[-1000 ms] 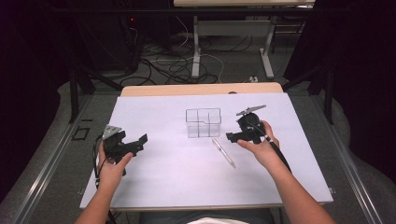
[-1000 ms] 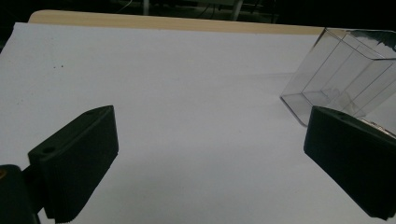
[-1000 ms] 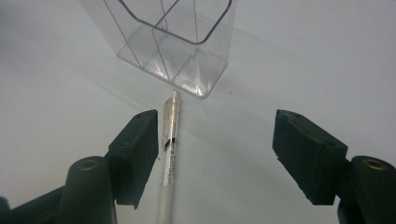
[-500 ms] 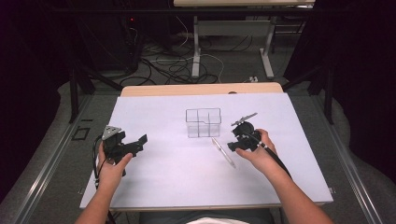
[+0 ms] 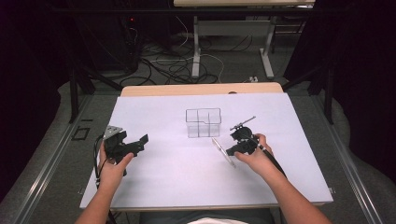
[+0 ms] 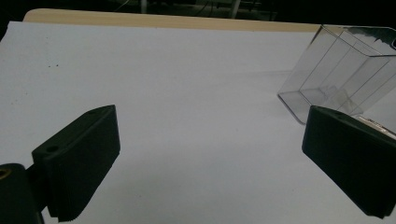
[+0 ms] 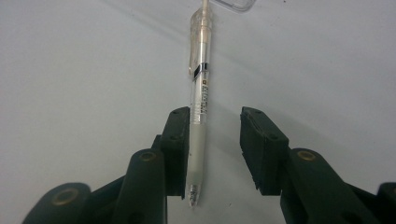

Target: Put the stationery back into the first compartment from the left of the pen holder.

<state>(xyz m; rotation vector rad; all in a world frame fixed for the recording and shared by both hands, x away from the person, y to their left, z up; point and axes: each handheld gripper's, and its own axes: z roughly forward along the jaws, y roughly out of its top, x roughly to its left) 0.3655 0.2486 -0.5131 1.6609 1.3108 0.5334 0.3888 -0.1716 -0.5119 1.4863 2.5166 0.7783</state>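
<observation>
Up high, a white table (image 5: 177,182) was seen from above. A clear box (image 5: 203,122) with little rooms inside was set near the middle of the table. A clear pen (image 5: 223,151) was laid flat on the table, just in front of the box and a bit to its right. The left hand-held gripper (image 5: 137,144) was held well to the left of the box, with its jaws spread wide. The right hand-held gripper (image 5: 232,150) was held low at the pen, with a hand (image 5: 254,156) wrapped around it.

Next, in the left gripper view, two black jaws were seen far apart, with nothing between them. The bare white table (image 6: 187,93) was seen past them. The clear box (image 6: 341,74) was seen at the upper right, looking tilted.

Last, in the right gripper view, the pen (image 7: 201,93) was seen lying between the two black jaws of the right hand-held gripper (image 7: 215,154). The jaws were partly open, not pressed together. The pen was right against the left jaw, and a gap was left on its other side. The pen's tip was pointed toward the camera.
</observation>
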